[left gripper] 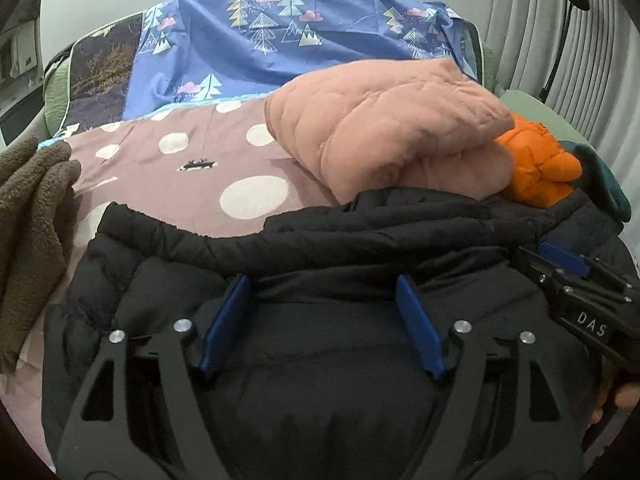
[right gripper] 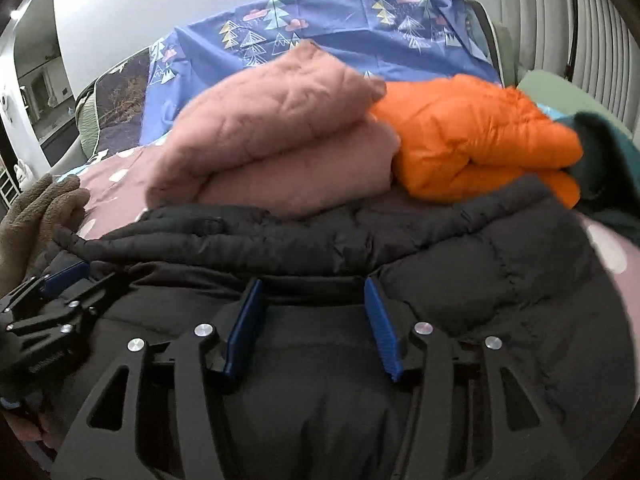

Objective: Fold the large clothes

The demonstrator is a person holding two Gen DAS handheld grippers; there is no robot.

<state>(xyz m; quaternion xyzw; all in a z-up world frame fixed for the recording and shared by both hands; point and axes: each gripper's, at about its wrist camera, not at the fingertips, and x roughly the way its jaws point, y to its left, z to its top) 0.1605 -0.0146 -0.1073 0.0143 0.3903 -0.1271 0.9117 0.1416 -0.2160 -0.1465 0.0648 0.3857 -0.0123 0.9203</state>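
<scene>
A black puffer jacket [left gripper: 320, 240] lies bunched on the bed, right in front of both grippers; it also fills the lower right wrist view [right gripper: 480, 280]. My left gripper [left gripper: 324, 284] is open, its blue pads spread wide just over the jacket's padded body. My right gripper [right gripper: 312, 284] is open too, hovering over the jacket a little to the right. The right gripper shows at the right edge of the left wrist view [left gripper: 576, 276], and the left gripper shows at the left edge of the right wrist view [right gripper: 60, 292].
A folded pink quilted jacket [left gripper: 384, 128] and a folded orange puffer jacket [right gripper: 480, 136] lie behind the black one. A brown fleece [left gripper: 32, 216] lies at the left, a teal garment [right gripper: 608, 168] at the right. The pink dotted bedsheet [left gripper: 180, 176] and blue tree-print cover [left gripper: 280, 36] lie beyond.
</scene>
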